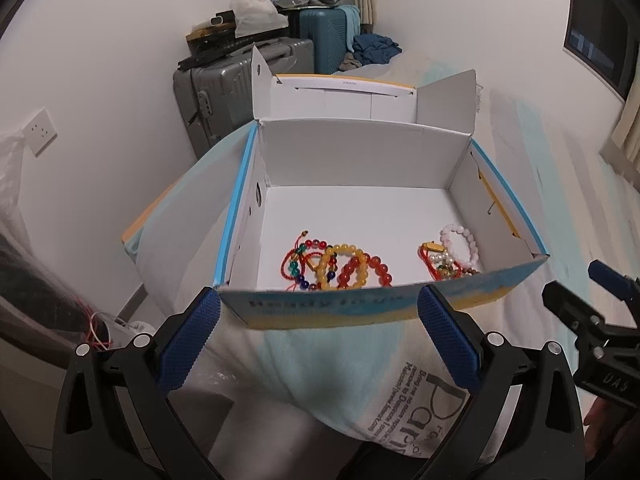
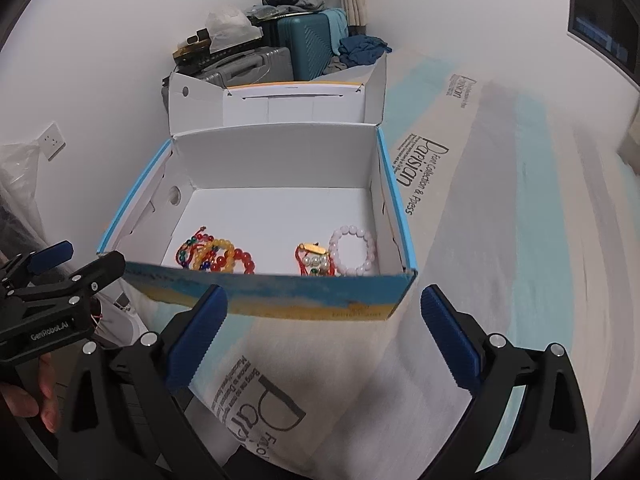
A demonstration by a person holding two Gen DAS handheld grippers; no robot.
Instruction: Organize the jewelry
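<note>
Bracelets lie in two heaps on the white floor of an open shoe box point(image 1: 400, 308), which sits on a bed point(image 2: 500, 260) with a printed cover. The yellow, red and multicoloured bead pile point(image 1: 340, 268) lies ahead of the left claw point(image 1: 318, 336), beyond the box's near wall; the pink bead bracelet point(image 2: 354, 250) and gold-clasped strands point(image 2: 316, 260) lie ahead of the right claw point(image 2: 324, 336). Both claws hang spread wide and hold nothing, short of the box. The right view alone shows the printed lettering running along the bed beside the box; the left view alone shows a dark window point(image 1: 600, 32).
</note>
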